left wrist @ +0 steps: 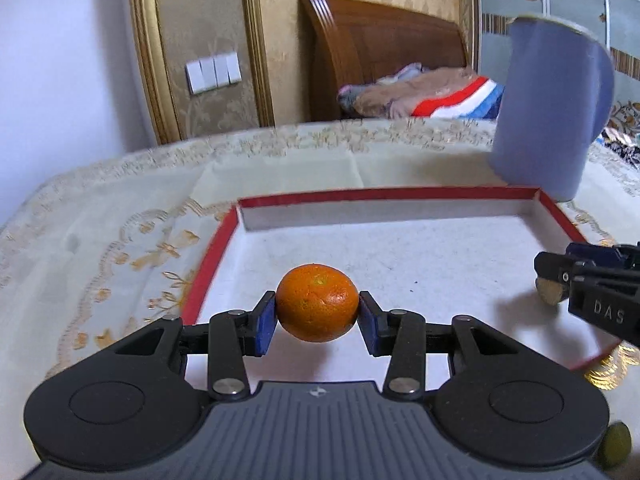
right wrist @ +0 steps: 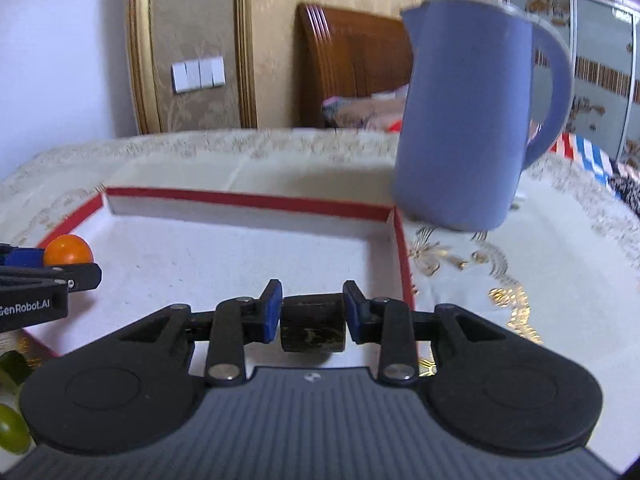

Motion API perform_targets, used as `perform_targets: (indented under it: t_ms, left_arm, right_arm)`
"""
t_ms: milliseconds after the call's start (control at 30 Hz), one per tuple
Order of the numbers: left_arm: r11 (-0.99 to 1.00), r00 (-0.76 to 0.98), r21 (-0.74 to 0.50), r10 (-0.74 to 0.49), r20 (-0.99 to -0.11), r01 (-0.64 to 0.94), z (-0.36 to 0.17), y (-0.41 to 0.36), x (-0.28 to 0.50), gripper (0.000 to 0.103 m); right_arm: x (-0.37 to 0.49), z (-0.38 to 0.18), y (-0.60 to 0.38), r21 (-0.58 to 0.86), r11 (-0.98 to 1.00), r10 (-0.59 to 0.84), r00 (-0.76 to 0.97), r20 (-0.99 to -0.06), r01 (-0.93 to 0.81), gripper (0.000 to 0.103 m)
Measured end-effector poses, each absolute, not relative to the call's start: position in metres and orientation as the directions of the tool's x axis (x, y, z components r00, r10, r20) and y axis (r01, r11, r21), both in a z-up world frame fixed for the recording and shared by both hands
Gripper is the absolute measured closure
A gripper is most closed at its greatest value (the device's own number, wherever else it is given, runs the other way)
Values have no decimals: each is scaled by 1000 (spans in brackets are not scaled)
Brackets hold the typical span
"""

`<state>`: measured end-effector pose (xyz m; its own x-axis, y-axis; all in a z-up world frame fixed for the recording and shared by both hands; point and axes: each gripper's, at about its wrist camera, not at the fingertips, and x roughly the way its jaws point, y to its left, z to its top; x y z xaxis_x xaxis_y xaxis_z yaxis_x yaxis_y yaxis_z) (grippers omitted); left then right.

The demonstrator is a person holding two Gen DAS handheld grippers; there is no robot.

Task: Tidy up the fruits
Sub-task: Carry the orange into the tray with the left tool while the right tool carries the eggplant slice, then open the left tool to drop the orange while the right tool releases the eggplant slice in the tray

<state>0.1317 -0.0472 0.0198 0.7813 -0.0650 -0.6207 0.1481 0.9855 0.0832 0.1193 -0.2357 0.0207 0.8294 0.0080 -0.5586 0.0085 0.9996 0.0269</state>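
On my left, my left gripper (left wrist: 317, 314) had its jaws clamped on an orange (left wrist: 317, 303), carried in the air over the near left part of the red-rimmed tray (left wrist: 208, 264), which sat on the bench (left wrist: 100, 216). To the right of it, my right gripper (right wrist: 313, 312) held its jaws narrow around a dark, stubby chunk (right wrist: 313, 323); the picture was blurred, so I could only guess it was a piece of fruit. It hung over the tray's near right side. A blue jug (right wrist: 472, 120) stood just beyond the tray's far right corner. I judged I was mid-delivery with both pieces. Next I needed to lower each onto the white tray floor, apart from one another, then part the jaws.
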Motion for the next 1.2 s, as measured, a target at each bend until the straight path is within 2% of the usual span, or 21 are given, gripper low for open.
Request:
perform_targets:
  t_ms: [200, 400, 433, 467, 500, 567, 633, 733, 933, 1000, 1067, 1200]
  left_arm:
    - [989, 730, 47, -74, -679, 143, 5, -47, 159, 61]
    - [990, 740, 53, -60, -669, 128, 4, -48, 162, 60]
    - [990, 742, 55, -59, -668, 129, 4, -49, 162, 60]
    - [990, 742, 59, -58, -668, 130, 4, -49, 161, 59]
    - [989, 742, 61, -57, -668, 131, 4, -49, 161, 59]
    - [990, 747, 69, -44, -664, 120, 4, -49, 160, 54]
    - [990, 752, 71, -43, -658, 119, 6, -48, 159, 52]
    - [993, 757, 50, -50, -652, 109, 9, -45, 158, 40]
    - [993, 784, 42, -60, -618, 110, 16, -41, 150, 40]
    - [994, 801, 53, -50, -597, 101, 19, -40, 145, 40]
    - [994, 816, 60, -38, -576, 89, 22, -38, 139, 40]
    - [996, 833, 41, -43, -551, 79, 26, -31, 128, 40]
  right_arm:
    - [124, 16, -239, 41, 999, 12, 826, -563, 13, 72]
    - [124, 17, -240, 51, 999, 25, 826, -563, 5, 69]
    - [124, 17, -240, 53, 999, 28, 827, -561, 3, 67]
    - [124, 18, -241, 51, 999, 26, 830, -558, 3, 56]
    - [122, 19, -241, 47, 999, 20, 835, -549, 8, 40]
    - [118, 20, -240, 37, 999, -1, 850, -526, 24, 28]
    - [115, 23, -240, 27, 999, -11, 861, -509, 29, 28]
    - [115, 22, -240, 28, 999, -14, 860, -510, 33, 25]
    - [112, 20, -242, 54, 998, 0, 857, -515, 32, 22]
    - [106, 22, -244, 62, 997, -9, 873, -487, 45, 8]
    - [98, 23, -246, 61, 996, -32, 890, -454, 66, 4]
    - [93, 23, -249, 85, 993, -36, 899, -437, 81, 3]
